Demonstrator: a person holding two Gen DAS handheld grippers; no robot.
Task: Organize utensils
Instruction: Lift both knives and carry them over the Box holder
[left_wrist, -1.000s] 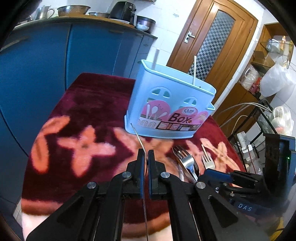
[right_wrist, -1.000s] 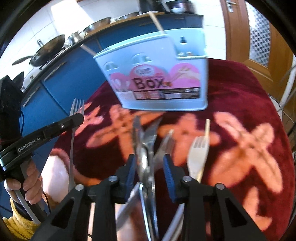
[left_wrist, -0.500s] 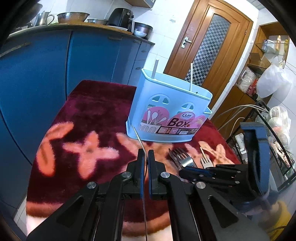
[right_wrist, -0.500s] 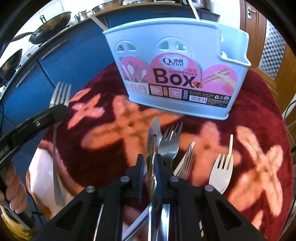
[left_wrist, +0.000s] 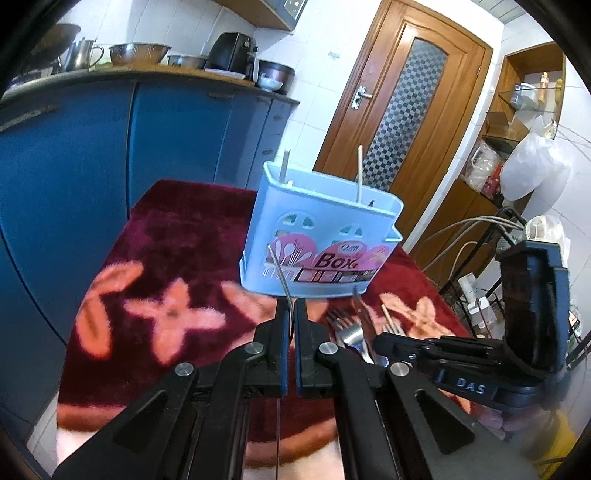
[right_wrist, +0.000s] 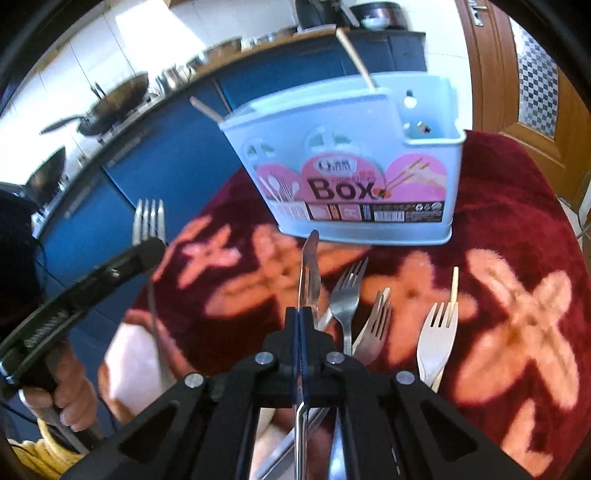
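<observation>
Right gripper (right_wrist: 302, 314) just closed on knife (right_wrist: 309, 266).

My left black two-finger gripper (left_wrist: 290, 317) is clamped tight, angled downward. My right black two-finger gripper (right_wrist: 303, 325) has just been closing and now pinches edge-on, tilted more steeply down. A bare hand (right_wrist: 64, 400) grips the left handle.

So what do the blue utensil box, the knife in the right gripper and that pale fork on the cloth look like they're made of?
Blue utensil box: likely moulded plastic, matte, with cut-out windows and a printed label. Knife: metal, probably stainless steel, shiny and reflective. Pale fork: cream and dull, perhaps plastic or wood; hard to tell. Cloth: plush, fuzzy maroon fabric.
</observation>
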